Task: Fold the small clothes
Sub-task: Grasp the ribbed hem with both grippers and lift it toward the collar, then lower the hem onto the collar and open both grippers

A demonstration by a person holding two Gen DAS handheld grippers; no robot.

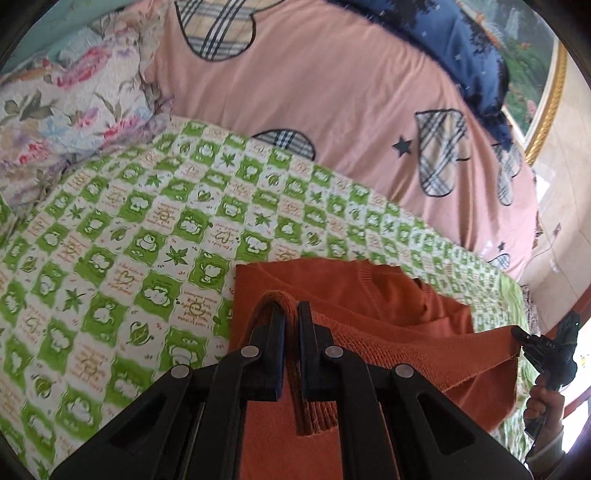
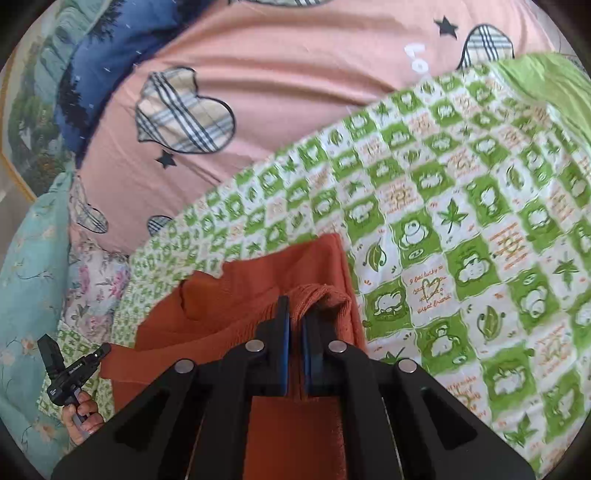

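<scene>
Nearest the left wrist camera, the left gripper [image 1: 291, 314] had its black fingers clamped on a ribbed corner of the orange knit sweater [image 1: 369, 295], the fold of cloth bulging up between the fingertips. From the right wrist camera, the right gripper [image 2: 294, 310] was likewise pinched shut on the sweater's [image 2: 258, 291] opposite ribbed corner. Between the two grippers the sweater's near edge was lifted, while its far part lay flat on the green-and-white checked sheet [image 1: 129, 229], neckline visible toward the far side. Beyond the sheet, farther off, stretched a pink quilt [image 1: 332, 85] with plaid heart patches. A floral pillow [image 1: 55, 110] lay at the far left, touching the sheet's edge. At the far right, a dark blue blanket [image 1: 443, 33] rested against a gold-framed painting [image 1: 532, 62].
</scene>
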